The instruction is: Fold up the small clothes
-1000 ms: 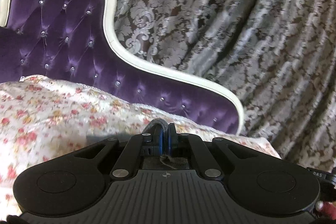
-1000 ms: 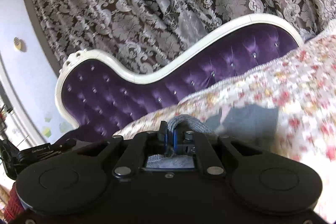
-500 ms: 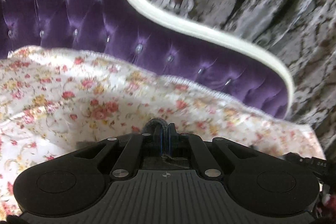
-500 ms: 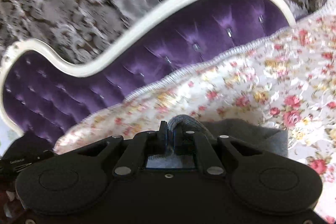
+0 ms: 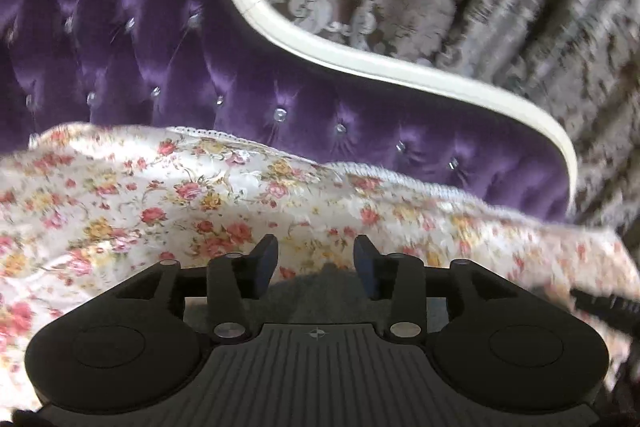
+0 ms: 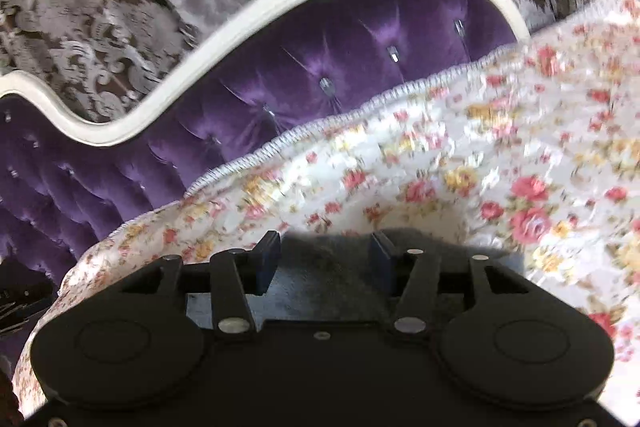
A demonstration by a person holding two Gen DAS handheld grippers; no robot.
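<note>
A dark grey garment point(image 5: 320, 291) lies on the floral bedspread point(image 5: 160, 203), mostly hidden under my grippers. In the left wrist view my left gripper point(image 5: 316, 259) is open, its blue-padded fingers point(image 5: 266, 259) apart over the grey cloth, holding nothing. In the right wrist view the same grey garment point(image 6: 324, 267) lies flat between and below the fingers. My right gripper point(image 6: 324, 255) is open too, fingers point(image 6: 380, 259) spread above the cloth. The garment's full shape is hidden by the gripper bodies.
A purple tufted headboard point(image 5: 160, 75) with a cream frame point(image 5: 360, 59) rises behind the bedspread point(image 6: 480, 147). Patterned grey curtains point(image 5: 480, 7) hang behind it. The headboard also shows in the right wrist view point(image 6: 340, 59). A dark device part point(image 5: 600, 307) sits at the right edge.
Both grippers were shut on the grey garment and held it up; they came down toward the bedspread and now both have opened, with the garment lying on the bed.
</note>
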